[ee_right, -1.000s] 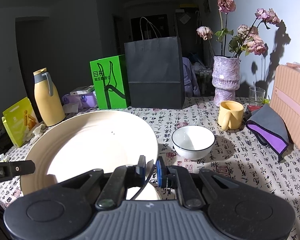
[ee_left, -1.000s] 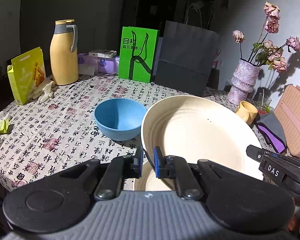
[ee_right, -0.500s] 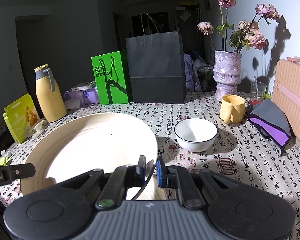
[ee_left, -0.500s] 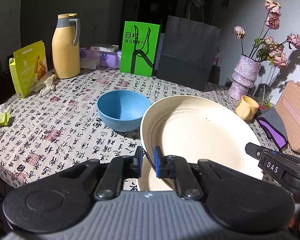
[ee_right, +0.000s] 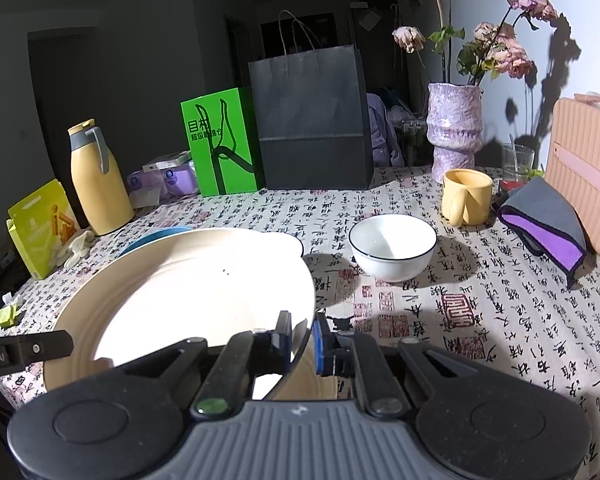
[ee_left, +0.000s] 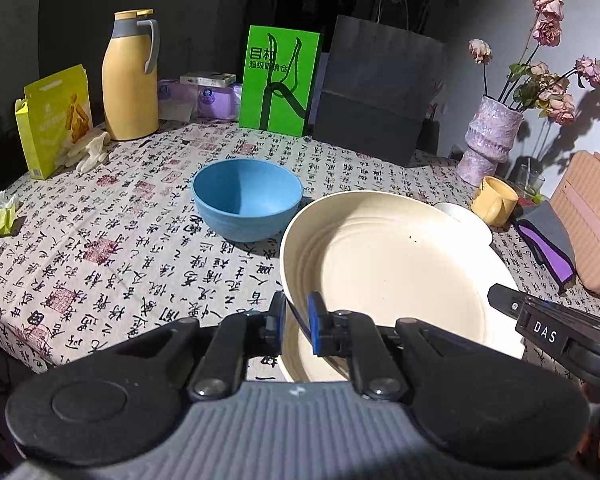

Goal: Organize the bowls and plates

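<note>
The left gripper [ee_left: 297,322] and right gripper [ee_right: 303,338] were black, with blue pads, silver screws and ribbed grey housings.

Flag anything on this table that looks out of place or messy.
Crumpled tissues and a loose glove lie at the table's left edge. The cream plate carries a few dark specks. The flowers in the vase are wilted.

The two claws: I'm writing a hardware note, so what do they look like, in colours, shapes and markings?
Both look alike. The left claw and right claw have black linkage arms with silver pivot bolts, blue fingertip pads, round black side housings and a grey ribbed body. The right one has a green dot on one pivot. White lettering, "DAS" and "bot.AI", marks their sides.
</note>
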`<state>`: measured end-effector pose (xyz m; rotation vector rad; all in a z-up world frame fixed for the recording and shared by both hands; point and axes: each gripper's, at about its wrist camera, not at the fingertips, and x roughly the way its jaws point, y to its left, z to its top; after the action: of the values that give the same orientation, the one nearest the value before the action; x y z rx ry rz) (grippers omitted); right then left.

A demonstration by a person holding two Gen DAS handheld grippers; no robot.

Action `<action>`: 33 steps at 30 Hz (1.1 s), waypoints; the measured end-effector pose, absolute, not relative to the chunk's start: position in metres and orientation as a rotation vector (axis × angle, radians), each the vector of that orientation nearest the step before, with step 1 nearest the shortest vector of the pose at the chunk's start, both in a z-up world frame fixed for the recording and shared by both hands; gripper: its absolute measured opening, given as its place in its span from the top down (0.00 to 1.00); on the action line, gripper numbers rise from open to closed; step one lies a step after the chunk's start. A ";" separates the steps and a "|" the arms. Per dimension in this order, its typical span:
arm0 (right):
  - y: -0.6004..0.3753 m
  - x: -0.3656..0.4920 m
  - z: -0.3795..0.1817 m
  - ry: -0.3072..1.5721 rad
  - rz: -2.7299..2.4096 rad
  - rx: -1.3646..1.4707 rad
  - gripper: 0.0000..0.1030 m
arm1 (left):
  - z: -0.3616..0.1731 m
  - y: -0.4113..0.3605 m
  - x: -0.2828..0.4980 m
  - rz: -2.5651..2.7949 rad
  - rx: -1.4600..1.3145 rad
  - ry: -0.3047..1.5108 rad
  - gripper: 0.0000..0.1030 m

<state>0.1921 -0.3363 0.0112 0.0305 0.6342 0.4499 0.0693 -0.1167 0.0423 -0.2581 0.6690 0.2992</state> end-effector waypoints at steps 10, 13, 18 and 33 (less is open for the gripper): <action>-0.337 0.193 -0.002 0.660 0.449 0.032 0.90 | 0.029 -0.117 0.071 0.291 -0.265 0.695 0.88; -0.338 0.194 -0.006 0.669 0.452 0.032 0.90 | 0.026 -0.117 0.072 0.291 -0.265 0.702 0.88; -0.339 0.195 -0.014 0.687 0.453 0.036 0.90 | 0.020 -0.117 0.073 0.291 -0.261 0.713 0.88; -0.337 0.201 -0.036 0.740 0.451 0.035 0.90 | 0.002 -0.117 0.079 0.297 -0.263 0.741 0.88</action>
<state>0.2013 -0.3374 -0.0365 0.0355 0.7403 0.4508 0.0793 -0.1167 0.0015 -0.2630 0.7414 0.2968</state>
